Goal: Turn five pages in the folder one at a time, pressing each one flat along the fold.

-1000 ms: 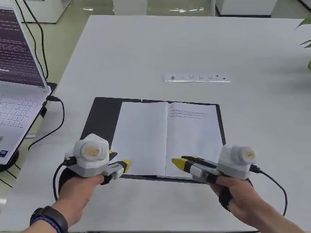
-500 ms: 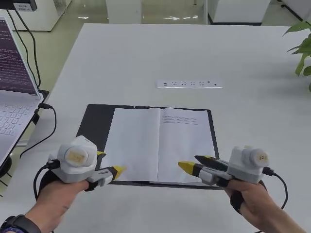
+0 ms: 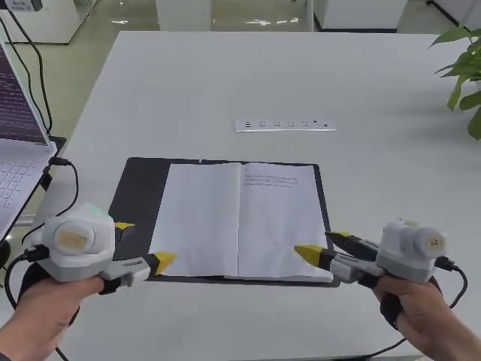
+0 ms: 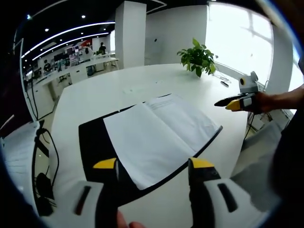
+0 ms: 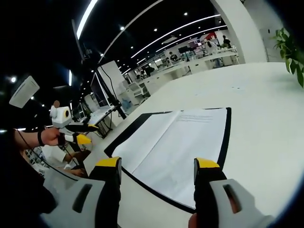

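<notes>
Left tongs (image 3: 143, 243) and right tongs (image 3: 322, 244) have spread apart, both wide open, flanking the folder (image 3: 203, 218).

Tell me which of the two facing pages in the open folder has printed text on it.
The right-hand page, by the right gripper: it has a few lines of small print near its top. The left-hand page looks blank.

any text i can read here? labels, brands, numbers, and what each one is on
No text here can be read word for word.
Right page of the folder: a few printed lines at its top, too small to read.
Laptop screen: rows of light text on a dark window, blurred.
Power strip: small dark marks, too small to tell.
</notes>
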A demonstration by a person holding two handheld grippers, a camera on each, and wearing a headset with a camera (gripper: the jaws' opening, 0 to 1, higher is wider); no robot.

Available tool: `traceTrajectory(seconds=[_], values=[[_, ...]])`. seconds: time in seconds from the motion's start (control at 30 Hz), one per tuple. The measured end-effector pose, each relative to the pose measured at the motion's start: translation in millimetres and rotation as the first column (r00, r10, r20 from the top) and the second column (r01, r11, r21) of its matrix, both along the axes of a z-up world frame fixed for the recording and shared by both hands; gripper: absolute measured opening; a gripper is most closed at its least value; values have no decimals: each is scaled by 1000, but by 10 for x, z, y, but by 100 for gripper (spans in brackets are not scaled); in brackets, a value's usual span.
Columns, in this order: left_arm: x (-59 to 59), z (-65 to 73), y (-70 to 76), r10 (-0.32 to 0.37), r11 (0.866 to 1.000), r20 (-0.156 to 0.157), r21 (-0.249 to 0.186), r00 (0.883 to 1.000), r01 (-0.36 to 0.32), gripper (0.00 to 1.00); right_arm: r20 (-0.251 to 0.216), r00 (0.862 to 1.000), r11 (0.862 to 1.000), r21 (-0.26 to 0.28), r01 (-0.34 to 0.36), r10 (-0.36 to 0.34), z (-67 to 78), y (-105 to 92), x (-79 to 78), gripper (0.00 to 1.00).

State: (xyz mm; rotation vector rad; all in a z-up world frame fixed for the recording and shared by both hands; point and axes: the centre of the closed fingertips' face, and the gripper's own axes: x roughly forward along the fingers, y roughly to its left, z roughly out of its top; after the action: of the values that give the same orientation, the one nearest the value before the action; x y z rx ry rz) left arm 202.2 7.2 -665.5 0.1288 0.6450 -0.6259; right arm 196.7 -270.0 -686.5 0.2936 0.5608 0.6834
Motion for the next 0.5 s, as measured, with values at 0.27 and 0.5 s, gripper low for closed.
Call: traceTrajectory(seconds=[0.27, 0.5], values=[[-77, 92, 58, 12, 1000, 2, -18, 1000, -12, 68, 14, 1000, 998, -63, -1, 2, 33, -34, -138, 69], [-169, 117, 42, 37, 998, 5, -50, 999, -37, 69, 45, 999, 994, -109, 22, -17, 126, -54, -237, 73]])
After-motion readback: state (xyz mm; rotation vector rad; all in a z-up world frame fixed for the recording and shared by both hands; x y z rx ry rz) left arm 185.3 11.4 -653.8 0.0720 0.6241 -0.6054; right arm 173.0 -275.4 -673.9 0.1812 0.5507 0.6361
